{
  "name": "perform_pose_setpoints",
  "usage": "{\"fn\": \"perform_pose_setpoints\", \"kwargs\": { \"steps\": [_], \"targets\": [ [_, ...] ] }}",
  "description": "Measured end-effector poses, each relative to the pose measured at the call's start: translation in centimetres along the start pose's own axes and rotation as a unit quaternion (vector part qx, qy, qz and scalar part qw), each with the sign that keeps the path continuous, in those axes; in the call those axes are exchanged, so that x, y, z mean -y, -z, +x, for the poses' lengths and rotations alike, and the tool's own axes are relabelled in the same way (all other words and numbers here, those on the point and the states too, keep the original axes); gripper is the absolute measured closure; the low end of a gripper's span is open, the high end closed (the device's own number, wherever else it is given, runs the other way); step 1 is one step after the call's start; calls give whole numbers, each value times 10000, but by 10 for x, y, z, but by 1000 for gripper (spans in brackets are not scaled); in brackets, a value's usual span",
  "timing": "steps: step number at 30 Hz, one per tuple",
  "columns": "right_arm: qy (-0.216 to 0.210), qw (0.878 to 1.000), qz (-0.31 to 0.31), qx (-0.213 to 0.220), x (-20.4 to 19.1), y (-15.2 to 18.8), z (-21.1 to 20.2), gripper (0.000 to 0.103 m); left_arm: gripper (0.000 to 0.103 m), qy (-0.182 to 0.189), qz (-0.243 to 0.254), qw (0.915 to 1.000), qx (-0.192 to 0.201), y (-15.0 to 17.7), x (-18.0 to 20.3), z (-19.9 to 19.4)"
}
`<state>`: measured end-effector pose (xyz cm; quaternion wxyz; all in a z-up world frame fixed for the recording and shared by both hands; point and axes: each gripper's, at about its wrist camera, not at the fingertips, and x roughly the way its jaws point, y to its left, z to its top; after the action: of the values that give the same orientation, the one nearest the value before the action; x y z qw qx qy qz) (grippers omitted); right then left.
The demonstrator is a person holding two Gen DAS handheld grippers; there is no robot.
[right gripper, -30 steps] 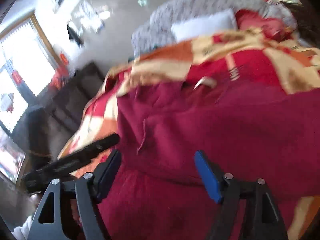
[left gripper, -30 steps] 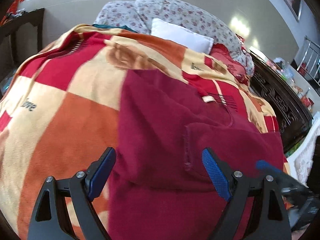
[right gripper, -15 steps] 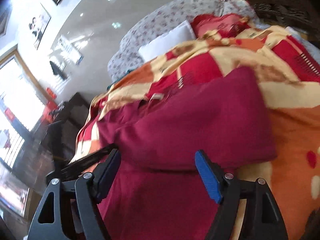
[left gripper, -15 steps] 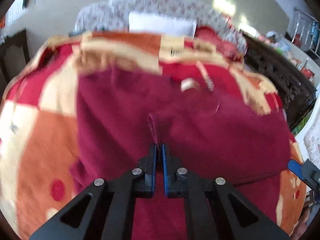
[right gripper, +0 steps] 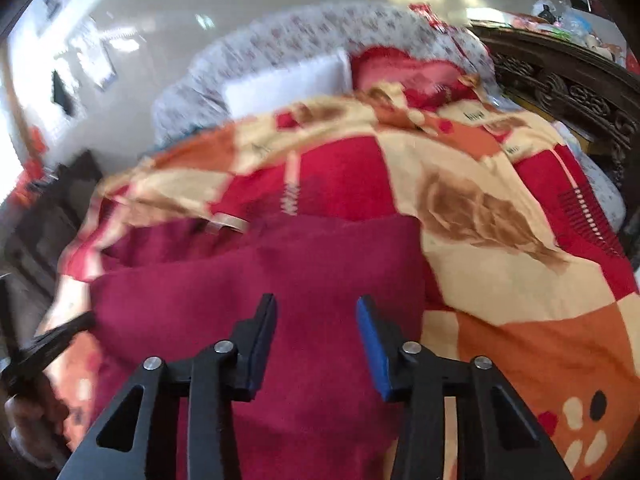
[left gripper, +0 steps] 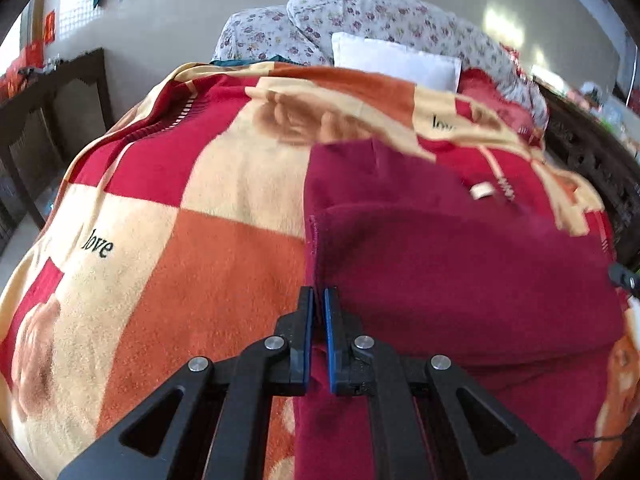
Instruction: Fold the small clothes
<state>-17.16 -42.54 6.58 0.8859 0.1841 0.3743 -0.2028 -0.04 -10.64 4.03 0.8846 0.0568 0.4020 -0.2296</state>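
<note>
Checkered blanket point(left gripper: 168, 240) in red, orange and cream covers the bed; white pillow point(left gripper: 394, 62) at the far end. Maroon garment point(left gripper: 460, 272) lies spread on the blanket, partly folded over. Left gripper point(left gripper: 316, 300) is clamped on the garment's stitched left edge. Right gripper point(right gripper: 316, 312) hovers over the cloth, jaws just been closing, still apart, pads not pressing anything.
</note>
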Motion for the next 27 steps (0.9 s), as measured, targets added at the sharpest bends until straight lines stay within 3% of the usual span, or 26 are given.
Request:
{"fn": "perform_pose_setpoints", "kwargs": {
  "steps": [2,4,10,14,16,24,27],
  "targets": [
    [133,9999,54,-80,9,-1,14,63,98,-58,76,10000,13,3,3,3],
    [-34,9996,271,-95,20,-3,14,65,97,-68,79,9999,-2,3,5,4],
    [-258,9995,-189,24,2,21,-36,65,97,-68,36,10000,-9,2,3,3],
    [94,9965,-752,-345,-12,54,-33,64,97,-148,108,9998,25,3,5,2],
    [128,9970,-597,-480,-4,62,-19,64,97,-188,125,9997,25,4,7,4],
    [-270,9990,-337,-110,-7,50,-58,63,96,-302,202,9993,84,6,11,-1],
    [-377,9988,-278,104,-13,41,-63,60,84,-320,150,9992,162,4,10,-12]
  ]
}}
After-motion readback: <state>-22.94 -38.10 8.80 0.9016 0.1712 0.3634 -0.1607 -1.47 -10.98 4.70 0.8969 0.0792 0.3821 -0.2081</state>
